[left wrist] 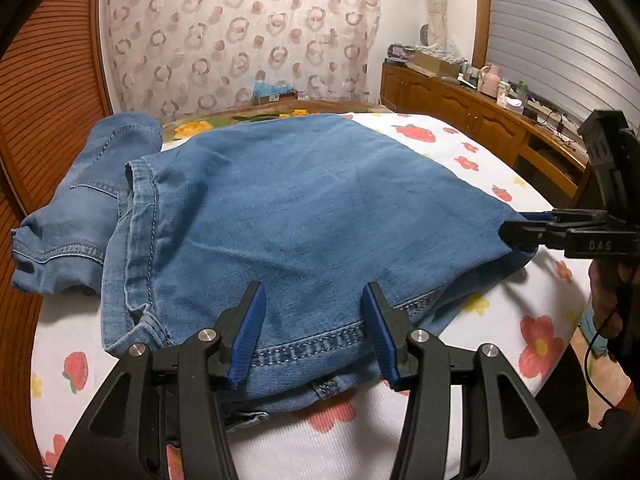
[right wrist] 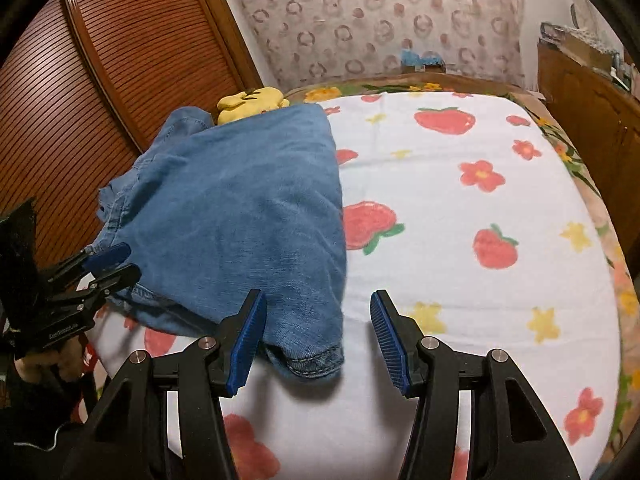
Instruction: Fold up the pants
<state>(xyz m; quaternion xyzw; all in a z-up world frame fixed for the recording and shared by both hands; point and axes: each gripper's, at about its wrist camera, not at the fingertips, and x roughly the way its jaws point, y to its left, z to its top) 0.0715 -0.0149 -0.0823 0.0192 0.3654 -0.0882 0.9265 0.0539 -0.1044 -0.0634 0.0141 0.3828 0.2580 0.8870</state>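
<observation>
Right gripper (left wrist: 516, 236) body reads "DAS". Both it and left gripper (left wrist: 314, 332) stand with jaws apart over the folded jeans' (left wrist: 300, 208) hem; fruit-print bedspread (right wrist: 460, 208) bare beyond.

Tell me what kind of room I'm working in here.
Most likely a home bedroom. The jeans lie on a bed under a fruit-and-flower blanket, a patterned curtain hangs behind it, and a wooden sideboard cluttered with household items runs along the wall.
</observation>
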